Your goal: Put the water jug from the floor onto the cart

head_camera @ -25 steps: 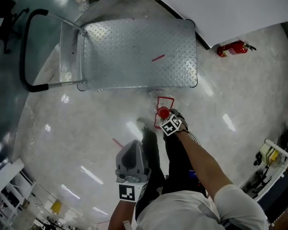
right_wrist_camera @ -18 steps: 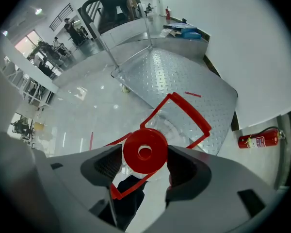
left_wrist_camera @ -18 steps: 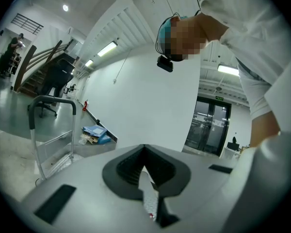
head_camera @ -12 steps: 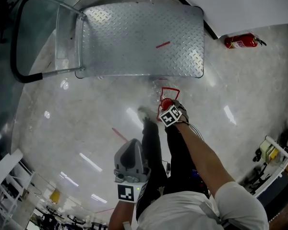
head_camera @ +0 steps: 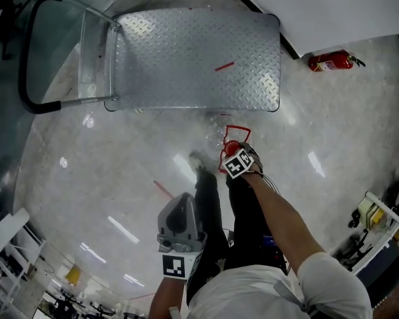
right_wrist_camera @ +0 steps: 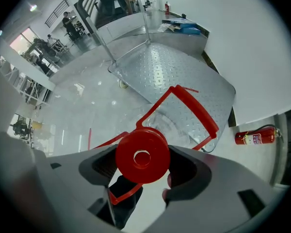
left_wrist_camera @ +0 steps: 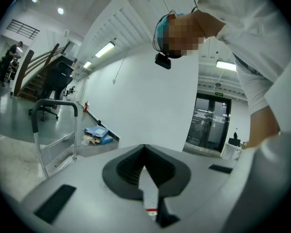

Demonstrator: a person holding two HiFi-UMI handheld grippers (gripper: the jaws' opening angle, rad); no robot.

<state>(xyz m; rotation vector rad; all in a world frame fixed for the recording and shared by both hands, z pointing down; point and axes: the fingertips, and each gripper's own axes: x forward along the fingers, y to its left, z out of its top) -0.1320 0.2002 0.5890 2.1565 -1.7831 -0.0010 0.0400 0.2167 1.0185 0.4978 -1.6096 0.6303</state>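
The water jug is clear, with a red cap [right_wrist_camera: 142, 154] and a red carrying handle [right_wrist_camera: 196, 109]. It stands on the floor just in front of the cart [head_camera: 193, 58], where its handle [head_camera: 237, 132] also shows in the head view. My right gripper [head_camera: 231, 151] points straight down over the jug [right_wrist_camera: 170, 126]. Its jaws are opening, with the cap between them and a gap at each side. My left gripper [head_camera: 180, 223] is shut and empty, held near the person's body; in its own view this gripper [left_wrist_camera: 144, 152] points out level across the room.
The cart's diamond-plate deck [right_wrist_camera: 174, 74] has a black loop handle [head_camera: 26, 65] at its left end. A red fire extinguisher [head_camera: 329, 62] lies by the white wall. The person's dark legs and shoes [head_camera: 209, 198] stand just behind the jug. Shelving [head_camera: 379, 218] stands at the right.
My right gripper has sunk a little onto the jug's cap. The left gripper has dropped slightly. The jug and cart have stayed in place.
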